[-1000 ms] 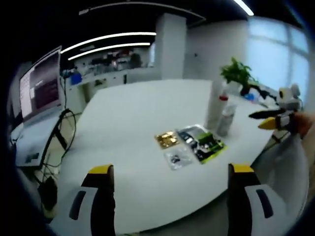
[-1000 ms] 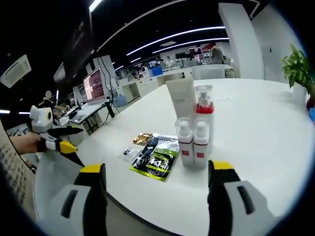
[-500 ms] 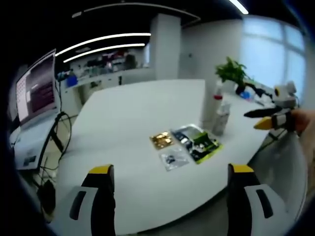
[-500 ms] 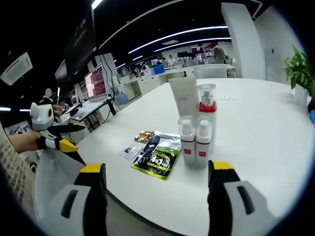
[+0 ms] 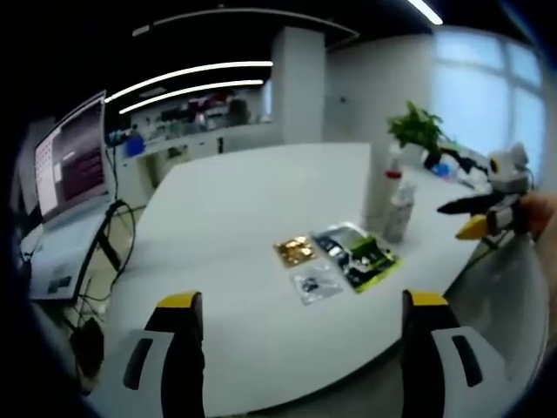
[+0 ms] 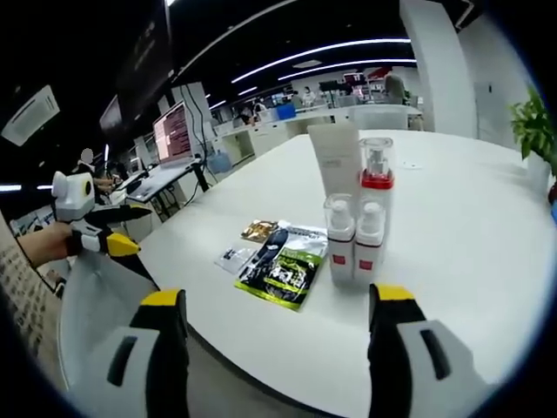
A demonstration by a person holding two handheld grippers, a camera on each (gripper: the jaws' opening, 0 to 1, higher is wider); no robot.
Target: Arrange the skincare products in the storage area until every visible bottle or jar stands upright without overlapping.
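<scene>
Hovering short of the white table [image 6: 452,218], both grippers, jaws spread and empty, face upright skincare bottles [image 6: 355,239] beside flat sachets [image 6: 283,266]; approaching seems next.

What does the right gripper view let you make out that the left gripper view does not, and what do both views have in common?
Right gripper view alone: the bottles read as separate items, two small white pump bottles in front of a tall white tube and a red-collared bottle, all upright.

Left gripper view alone: a floor cable beside the table, and bright windows.

Both: the white table, the flat sachets, the potted plant, a monitor, and open tongs, left and right.
</scene>
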